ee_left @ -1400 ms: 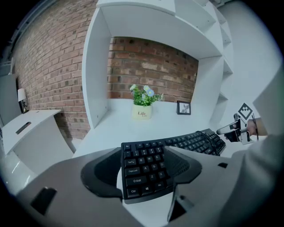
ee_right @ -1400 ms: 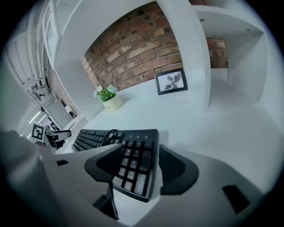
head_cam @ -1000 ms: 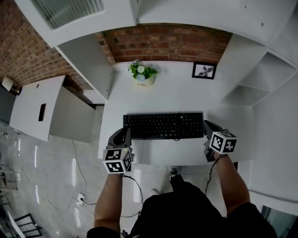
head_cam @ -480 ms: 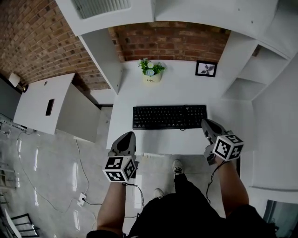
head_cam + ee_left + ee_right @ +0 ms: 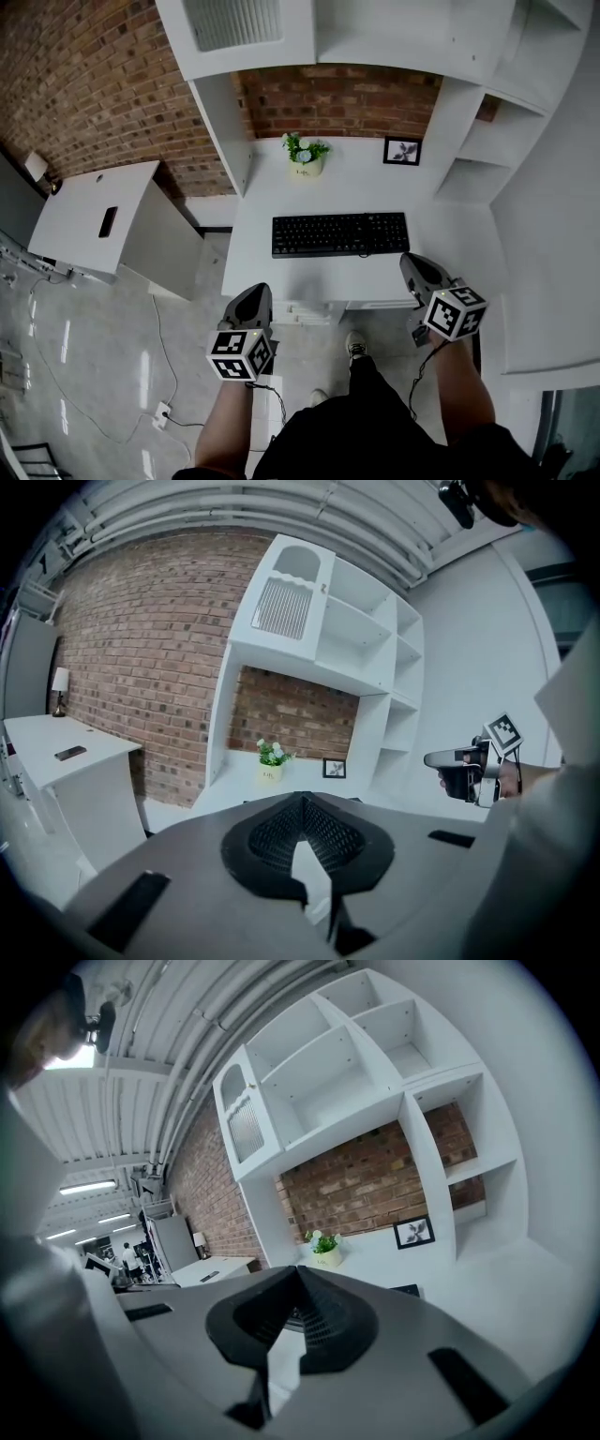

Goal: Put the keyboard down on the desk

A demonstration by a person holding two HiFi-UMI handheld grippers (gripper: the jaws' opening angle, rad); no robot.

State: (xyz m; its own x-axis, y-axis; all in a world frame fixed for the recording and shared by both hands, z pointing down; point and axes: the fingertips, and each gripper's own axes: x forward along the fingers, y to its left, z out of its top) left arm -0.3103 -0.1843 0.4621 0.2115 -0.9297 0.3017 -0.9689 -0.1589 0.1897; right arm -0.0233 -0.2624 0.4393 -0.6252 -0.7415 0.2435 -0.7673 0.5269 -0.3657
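The black keyboard (image 5: 340, 233) lies flat on the white desk (image 5: 366, 183), lengthwise across its middle, with nothing touching it. My left gripper (image 5: 251, 302) hangs off the desk's near left corner, over the floor, its jaws shut and empty. My right gripper (image 5: 418, 272) is near the desk's front right corner, also shut with nothing in it. In the left gripper view the jaws (image 5: 302, 803) meet at the tip, and the right gripper (image 5: 466, 767) shows at the right. A sliver of the keyboard (image 5: 406, 1290) peeks past the shut jaws (image 5: 298, 1279) in the right gripper view.
A small potted plant (image 5: 304, 156) and a framed picture (image 5: 401, 151) stand at the back of the desk against the brick wall. White shelving (image 5: 473, 141) rises on the right and above. A second white desk (image 5: 89, 216) with a dark phone stands to the left.
Both grippers have drawn back from the keyboard's ends toward the person, clear of the desk's front edge. The left jaws have closed. The keyboard stays where it lay.
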